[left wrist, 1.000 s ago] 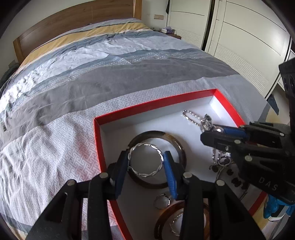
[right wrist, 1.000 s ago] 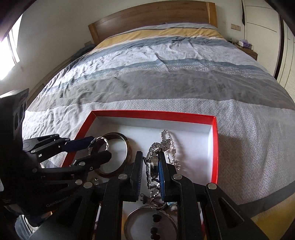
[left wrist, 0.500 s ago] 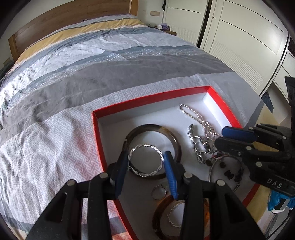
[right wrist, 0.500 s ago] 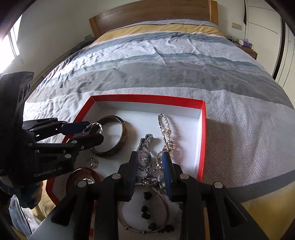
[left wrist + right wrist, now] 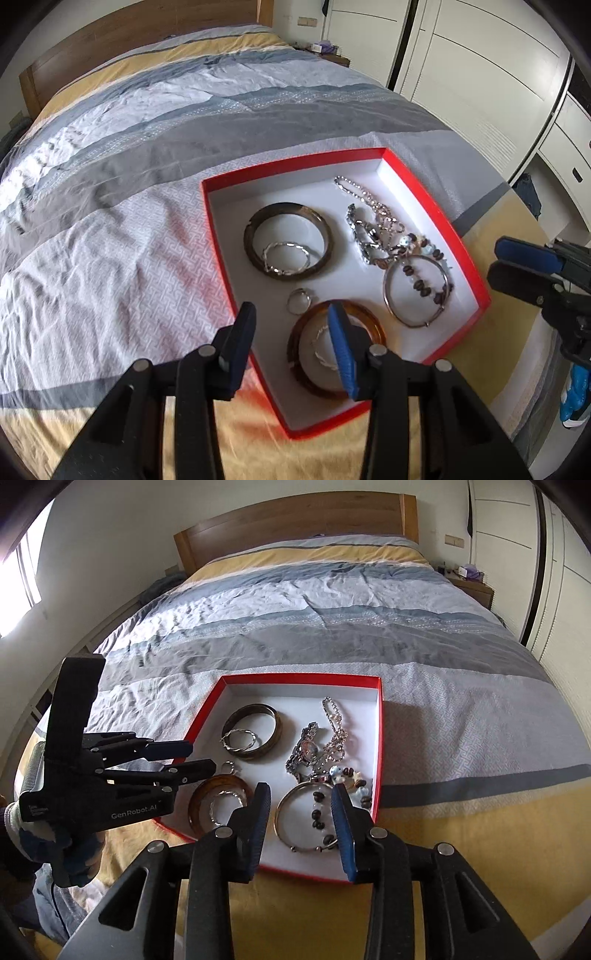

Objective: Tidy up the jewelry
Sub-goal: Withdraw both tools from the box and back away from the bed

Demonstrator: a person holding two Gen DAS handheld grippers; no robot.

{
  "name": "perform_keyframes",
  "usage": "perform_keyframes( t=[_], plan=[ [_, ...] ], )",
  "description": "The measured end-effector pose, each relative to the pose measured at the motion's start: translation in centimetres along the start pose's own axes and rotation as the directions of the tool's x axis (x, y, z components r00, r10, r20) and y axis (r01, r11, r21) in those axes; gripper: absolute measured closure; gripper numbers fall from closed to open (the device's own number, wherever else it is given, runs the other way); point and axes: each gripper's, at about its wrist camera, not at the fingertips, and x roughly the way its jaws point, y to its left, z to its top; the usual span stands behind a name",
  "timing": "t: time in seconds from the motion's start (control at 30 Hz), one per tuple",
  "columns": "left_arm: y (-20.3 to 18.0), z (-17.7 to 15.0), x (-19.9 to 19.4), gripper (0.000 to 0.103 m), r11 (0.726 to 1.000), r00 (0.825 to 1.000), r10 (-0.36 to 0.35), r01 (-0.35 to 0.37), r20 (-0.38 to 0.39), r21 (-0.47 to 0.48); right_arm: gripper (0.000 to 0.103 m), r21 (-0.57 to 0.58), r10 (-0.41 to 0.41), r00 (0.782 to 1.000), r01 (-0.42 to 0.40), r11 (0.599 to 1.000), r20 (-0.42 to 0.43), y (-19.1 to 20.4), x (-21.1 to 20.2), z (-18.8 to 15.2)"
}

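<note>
The left gripper (image 5: 291,334) hung above the near left corner of the red box (image 5: 436,216), angled steeply down, its blue-padded jaws apart with nothing between them. The right gripper (image 5: 301,814) hovered over the box's near edge, also tilted down, its jaws opening and empty. A gloved hand (image 5: 55,843) gripped the left gripper's handle, left of the box.

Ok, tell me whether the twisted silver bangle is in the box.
In: the twisted silver bangle lies inside the dark bangle, within the red box.
</note>
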Motion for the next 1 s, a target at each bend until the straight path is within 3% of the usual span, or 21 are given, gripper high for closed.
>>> perform_keyframes(
  t=[0.3, 0.47, 0.67, 1.0],
  plan=[
    [0.0, -4.7, -8.8, 0.064, 0.983, 0.982, 0.181, -0.182, 0.053, 0.013, 0.065, 0.033, 0.014, 1.000, -0.015, 0.999, 0.026, 4.2, -5.0, -2.3],
    [0.3, -8.2, -13.7, 0.064, 0.978, 0.974, 0.210, -0.210, 0.089, -0.006, 0.059, 0.033, 0.030, 0.998, -0.032, 0.999, 0.058, 7.3, -8.6, -3.9],
    [1.3, -12.2, -19.0, 0.064, 0.964, 0.958, 0.257, -0.246, 0.125, -0.096, 0.054, 0.010, 0.017, 0.996, -0.018, 1.000, 0.088, 11.0, -12.2, -6.2],
    [2.3, -17.9, -27.2, 0.060, 0.929, 0.909, 0.351, -0.307, 0.226, -0.208, 0.051, -0.020, 0.042, 0.990, -0.040, 0.999, 0.132, 16.1, -16.4, -9.9]
  ],
)
